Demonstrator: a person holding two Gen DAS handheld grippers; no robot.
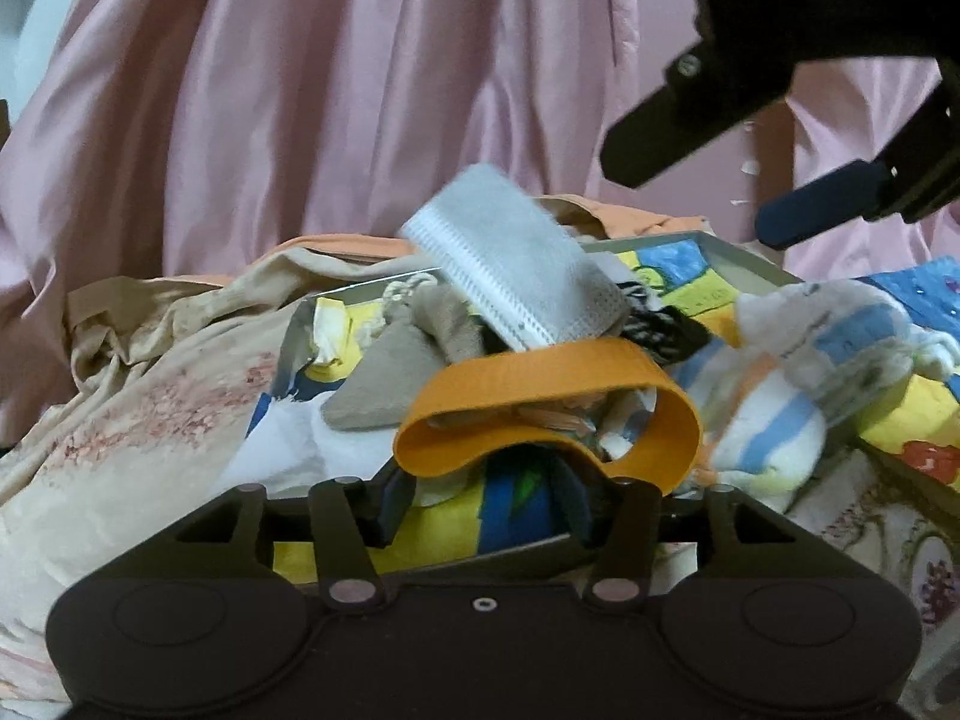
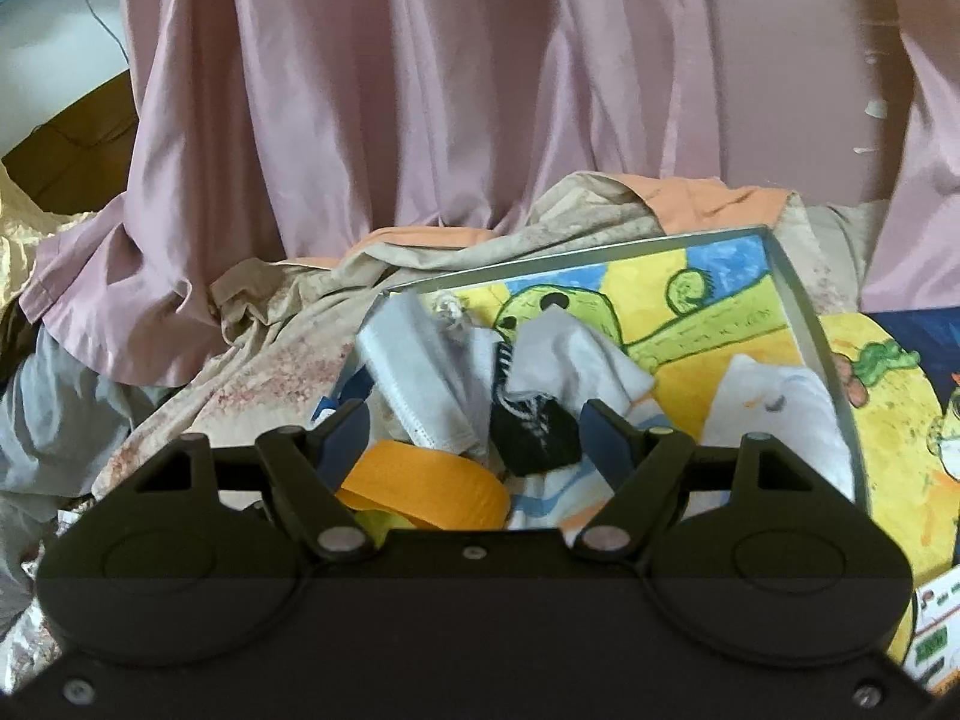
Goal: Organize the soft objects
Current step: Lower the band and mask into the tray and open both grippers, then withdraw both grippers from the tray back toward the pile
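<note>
A shallow metal tray [image 1: 690,240] [image 2: 804,312] with a colourful cartoon lining holds a pile of soft items. On the pile lie an orange band loop [image 1: 540,396] [image 2: 432,480], a grey-white cloth [image 1: 510,252] [image 2: 414,366], a beige sock [image 1: 390,378], a black patterned piece [image 1: 657,324] [image 2: 534,432] and a striped white sock [image 1: 774,420]. My left gripper [image 1: 486,498] is open, its fingers low under the orange band, which rests over them. My right gripper [image 2: 474,432] is open above the pile; it also shows at the upper right of the left wrist view [image 1: 714,192].
A pink curtain [image 1: 300,90] [image 2: 420,90] hangs behind. Crumpled beige and orange fabric [image 1: 150,360] [image 2: 288,324] surrounds the tray's left and back. A printed sheet [image 2: 900,420] lies to the right.
</note>
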